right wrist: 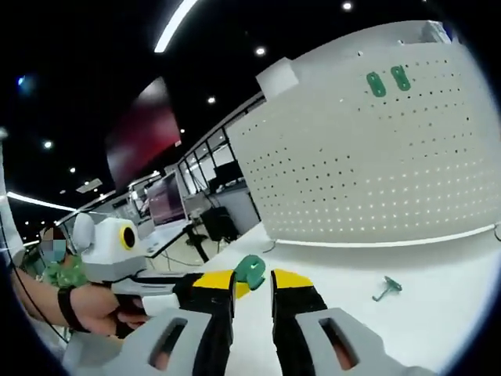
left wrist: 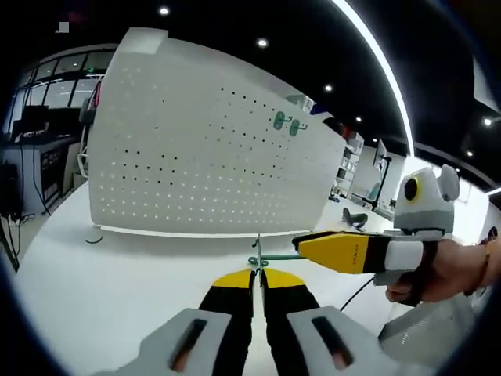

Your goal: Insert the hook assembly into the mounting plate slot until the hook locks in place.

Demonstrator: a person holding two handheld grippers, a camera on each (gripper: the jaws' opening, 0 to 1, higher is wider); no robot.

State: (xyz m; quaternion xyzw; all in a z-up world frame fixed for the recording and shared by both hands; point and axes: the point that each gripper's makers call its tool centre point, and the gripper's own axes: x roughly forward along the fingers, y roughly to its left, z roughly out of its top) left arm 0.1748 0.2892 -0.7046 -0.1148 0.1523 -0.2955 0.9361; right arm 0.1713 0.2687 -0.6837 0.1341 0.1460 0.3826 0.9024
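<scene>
My left gripper is shut on a small green hook assembly, whose thin stem sticks up between the yellow tips. From the right, my right gripper comes in held by a hand, its yellow tip right beside the hook. In the right gripper view my right gripper stands open, and the hook's green head sits just above the gap. The left gripper reaches in from the left there. A white pegboard stands behind, with two green mounting plates near its top.
A second green hook lies loose on the white table in front of the pegboard. The pegboard's foot rests at the table's left. Desks and monitors stand beyond the table.
</scene>
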